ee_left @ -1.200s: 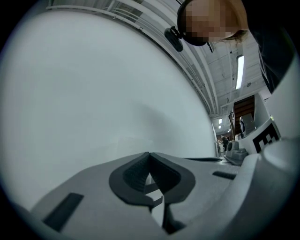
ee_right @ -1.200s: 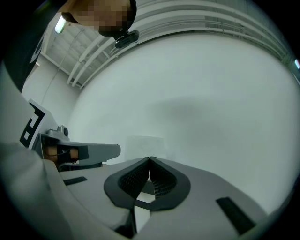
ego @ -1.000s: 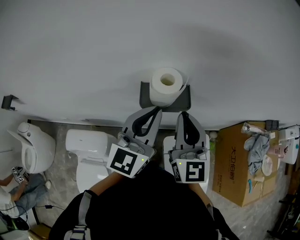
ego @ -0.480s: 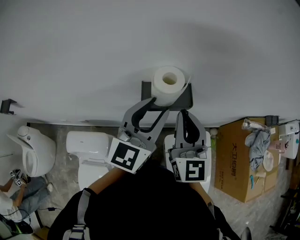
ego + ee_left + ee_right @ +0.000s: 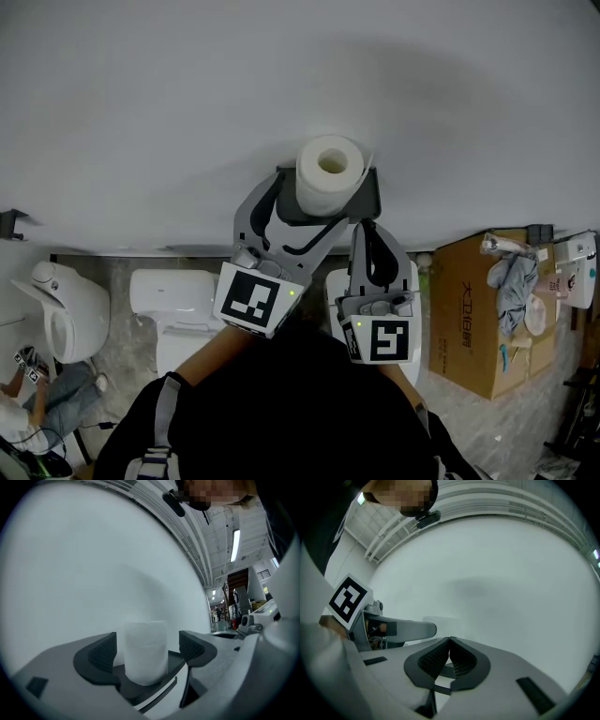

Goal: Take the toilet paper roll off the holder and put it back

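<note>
A white toilet paper roll [image 5: 328, 173] stands upright on a dark holder [image 5: 368, 194] fixed to the white wall. My left gripper [image 5: 302, 208] reaches up to it, and its jaws are opening. In the left gripper view the roll [image 5: 145, 644] sits between the two dark pads [image 5: 103, 654], with a gap on each side and neither pad touching it. My right gripper [image 5: 367, 232] hangs just below the holder's right part, its pads [image 5: 440, 656] pressed together with nothing between them.
Below the wall stand a white toilet [image 5: 178, 300] and, further left, another white fixture [image 5: 66, 305]. A cardboard box [image 5: 473, 319] with cloths and bottles on top is at the right. A person [image 5: 37, 398] crouches at the lower left.
The left gripper's jaws were together under the roll; they have spread wide and risen to either side of it. The right gripper has stayed where it was.
</note>
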`<control>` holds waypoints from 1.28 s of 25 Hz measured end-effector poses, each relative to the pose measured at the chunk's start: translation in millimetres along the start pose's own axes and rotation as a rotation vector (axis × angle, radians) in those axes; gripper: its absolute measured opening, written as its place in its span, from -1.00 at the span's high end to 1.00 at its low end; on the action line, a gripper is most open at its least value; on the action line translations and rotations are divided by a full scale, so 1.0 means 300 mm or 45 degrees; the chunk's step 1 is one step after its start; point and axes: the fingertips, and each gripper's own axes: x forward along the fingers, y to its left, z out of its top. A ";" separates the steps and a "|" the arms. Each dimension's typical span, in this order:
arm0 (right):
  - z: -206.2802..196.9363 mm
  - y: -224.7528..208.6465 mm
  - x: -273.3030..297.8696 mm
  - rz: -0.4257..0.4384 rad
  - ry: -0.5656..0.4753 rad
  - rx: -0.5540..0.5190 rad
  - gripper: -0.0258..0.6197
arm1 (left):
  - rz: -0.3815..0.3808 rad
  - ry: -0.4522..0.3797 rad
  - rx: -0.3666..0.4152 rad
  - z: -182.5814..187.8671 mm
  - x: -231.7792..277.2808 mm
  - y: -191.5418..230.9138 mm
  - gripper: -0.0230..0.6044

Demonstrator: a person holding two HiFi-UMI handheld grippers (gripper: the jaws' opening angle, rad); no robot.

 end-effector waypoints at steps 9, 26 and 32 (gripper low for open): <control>-0.006 -0.021 0.024 -0.022 0.001 -0.002 0.86 | -0.046 0.032 0.007 0.017 0.082 0.008 -0.46; -0.023 -0.035 0.022 -0.051 0.015 -0.001 0.86 | -0.068 0.044 0.108 0.061 0.148 0.014 -0.45; -0.031 -0.050 0.006 -0.054 0.028 -0.007 0.86 | -0.081 0.038 0.089 0.064 0.158 0.003 -0.28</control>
